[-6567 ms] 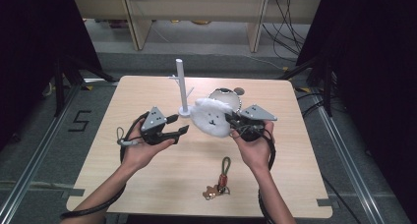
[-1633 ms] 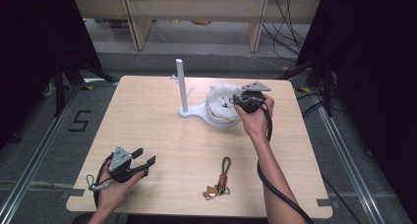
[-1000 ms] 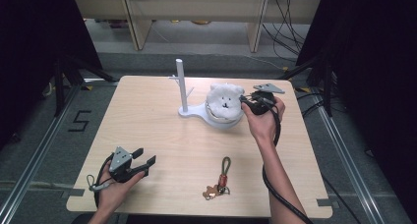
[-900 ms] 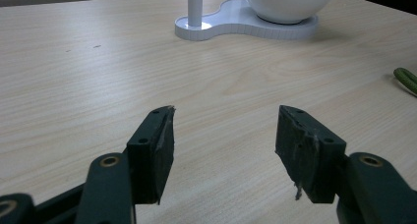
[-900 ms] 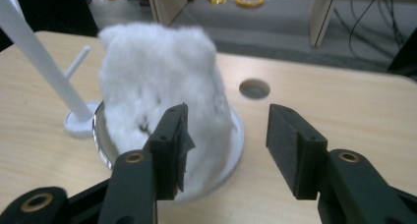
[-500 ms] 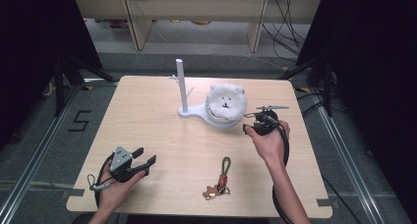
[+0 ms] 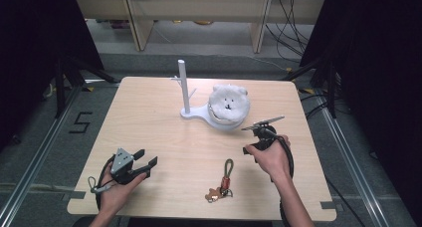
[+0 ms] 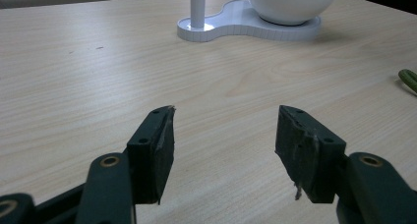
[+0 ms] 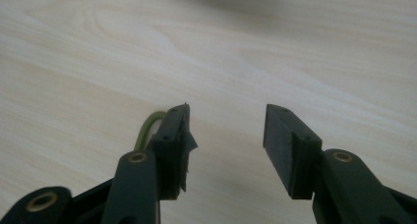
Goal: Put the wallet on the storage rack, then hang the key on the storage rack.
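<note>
A white fluffy bear-face plush (image 7: 228,103) sits on the round end of a white stand (image 7: 195,114), beside its upright post (image 7: 183,85). A keychain (image 7: 224,180) with a green loop (image 7: 228,166) lies on the table near the front. My right gripper (image 7: 250,145) is open, tilted down just right of and beyond the loop. In the right gripper view the green loop (image 9: 147,127) peeks out behind one jaw, outside the open gap (image 9: 226,130). My left gripper (image 7: 146,159) rests open at the front left, holding nothing (image 8: 223,130), facing the stand (image 8: 246,26).
The light wooden table (image 7: 149,117) has bare surface between the two grippers. Its front edge runs close under both hands. A dark floor with metal rails surrounds it, and cables trail off the right side.
My right gripper has let go of the plush at the stand and come down toward the front, close to the keychain. The left gripper has stayed at the front left.
</note>
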